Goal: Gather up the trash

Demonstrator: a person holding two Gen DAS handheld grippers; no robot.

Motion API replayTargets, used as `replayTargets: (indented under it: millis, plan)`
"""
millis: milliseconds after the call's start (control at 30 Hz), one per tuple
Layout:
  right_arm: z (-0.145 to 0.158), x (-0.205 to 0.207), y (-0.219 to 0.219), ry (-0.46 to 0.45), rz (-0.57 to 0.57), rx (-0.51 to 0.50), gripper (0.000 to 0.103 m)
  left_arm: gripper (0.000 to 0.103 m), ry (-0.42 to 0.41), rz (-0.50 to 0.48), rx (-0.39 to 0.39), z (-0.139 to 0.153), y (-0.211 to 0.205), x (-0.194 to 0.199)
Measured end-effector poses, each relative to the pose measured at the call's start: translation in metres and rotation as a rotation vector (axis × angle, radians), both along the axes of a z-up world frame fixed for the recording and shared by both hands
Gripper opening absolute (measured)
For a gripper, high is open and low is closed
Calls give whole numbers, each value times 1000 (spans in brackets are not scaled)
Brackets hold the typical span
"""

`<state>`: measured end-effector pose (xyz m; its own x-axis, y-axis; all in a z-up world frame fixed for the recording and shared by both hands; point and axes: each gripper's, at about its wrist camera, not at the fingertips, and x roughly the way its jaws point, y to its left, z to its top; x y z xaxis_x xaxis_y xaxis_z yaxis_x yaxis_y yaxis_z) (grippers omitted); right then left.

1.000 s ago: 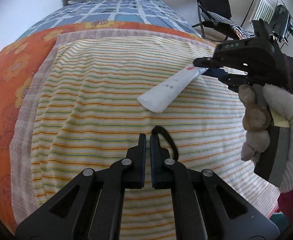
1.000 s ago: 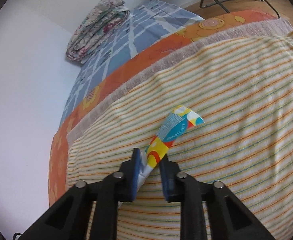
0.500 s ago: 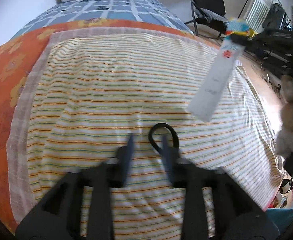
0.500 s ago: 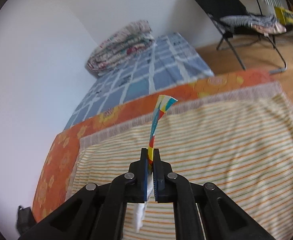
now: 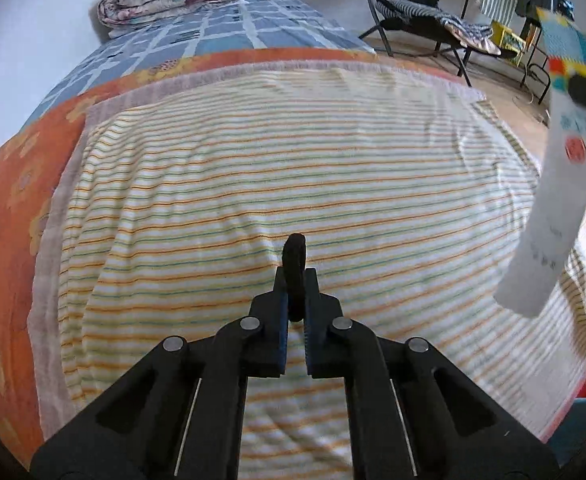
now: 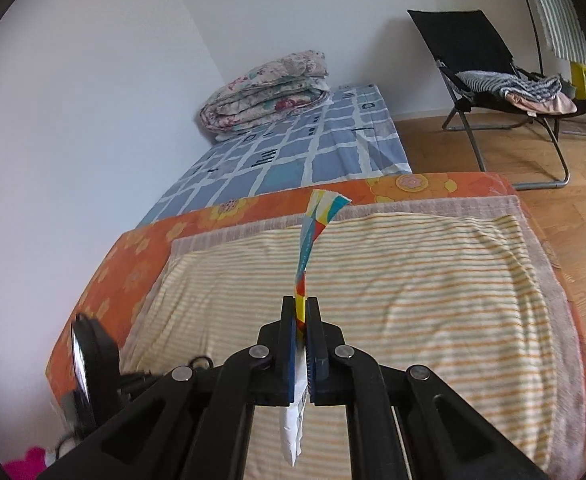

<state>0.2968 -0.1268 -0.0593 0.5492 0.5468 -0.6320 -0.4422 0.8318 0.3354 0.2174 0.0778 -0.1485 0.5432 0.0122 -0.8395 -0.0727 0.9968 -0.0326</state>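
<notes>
Wrapper [image 6: 307, 264], colourful on top and white below, hangs pinched in our right gripper [image 6: 301, 320], clear of the striped towel [image 6: 413, 300] on the bed [image 6: 141, 256]. Black loop [image 5: 294, 256], maybe a hair tie, sits clamped in our left gripper [image 5: 295, 284]. We see no other trash on the towel; both pieces are not yet binned, and no bin is in view.

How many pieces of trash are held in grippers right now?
2: a black loop pinched in the left gripper, and a colourful wrapper clamped in the right gripper. None visible on the bed.
</notes>
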Motion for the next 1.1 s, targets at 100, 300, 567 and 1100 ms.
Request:
replayTargets:
  millis: [100, 300, 567, 1100]
  plan:
    - [8, -22, -10, -20, 24, -7, 2, 4, -17, -6, 13, 15, -3, -13]
    - [26, -66, -21, -54, 80, -21, 2, 4, -55, -26, -12, 54, -12, -50]
    - [57, -137, -29, -147, 161, -61, 2, 4, -90, -87, -21, 97, -45, -108]
    - [36, -257, -53, -146, 249, -97, 2, 4, -63, -170, -77, 99, -110, -218]
